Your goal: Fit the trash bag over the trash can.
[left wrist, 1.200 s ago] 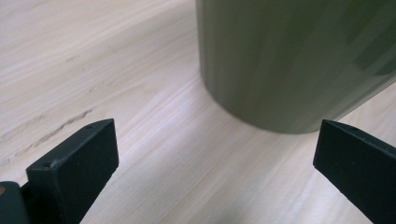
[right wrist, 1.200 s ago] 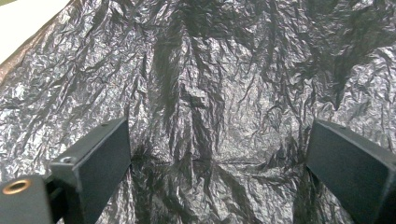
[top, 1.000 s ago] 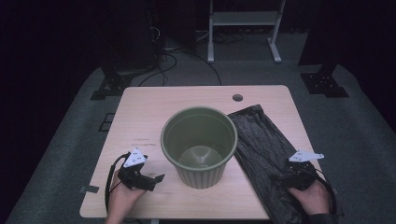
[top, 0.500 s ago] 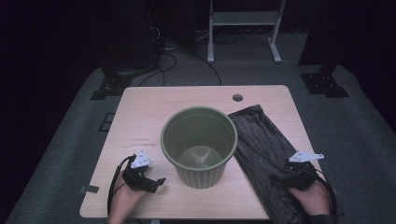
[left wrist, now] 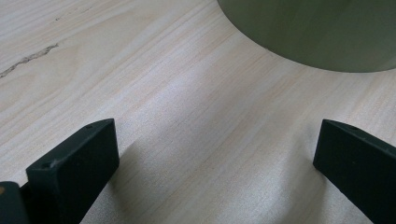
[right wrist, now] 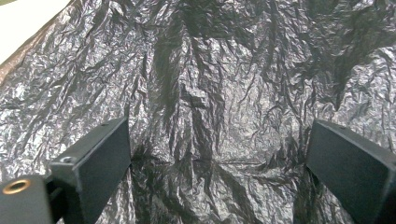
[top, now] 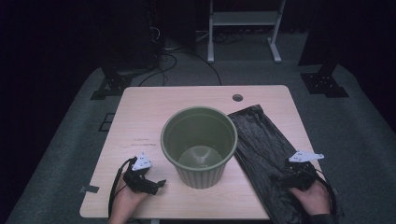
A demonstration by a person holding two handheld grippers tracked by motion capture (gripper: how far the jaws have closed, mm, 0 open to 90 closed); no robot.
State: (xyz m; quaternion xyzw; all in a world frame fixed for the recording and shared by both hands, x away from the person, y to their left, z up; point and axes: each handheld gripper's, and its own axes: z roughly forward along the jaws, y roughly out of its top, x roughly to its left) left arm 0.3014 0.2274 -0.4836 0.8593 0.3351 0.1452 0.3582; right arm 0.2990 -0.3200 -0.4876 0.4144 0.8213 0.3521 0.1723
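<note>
Two sets of tongs work here, both spread wide. The right tongs [right wrist: 217, 163] hover low over a crinkled black bin bag [right wrist: 205, 84], jaws far apart with nothing between them but the plastic beneath; whether the tips touch the film I cannot tell. In the high view the bag [top: 261, 149] lies flat at about 3 o'clock from the green waste bin [top: 199, 144], its left edge running just beside the bin's base, its near end cut off by the picture's bottom edge and partly covered by the right tongs [top: 282, 178] and the hand [top: 313, 198] holding them.

The left tongs [left wrist: 215, 154] are likewise wide open and grip nothing, resting over bare wood of the table [left wrist: 140, 84], with the bin's wall [left wrist: 317, 32] ahead at 1 o'clock. From above, these tongs [top: 156, 184] sit at 8 o'clock from the bin, near it but apart. The bin stands upright and its upper part is cropped in the left gripper view.
</note>
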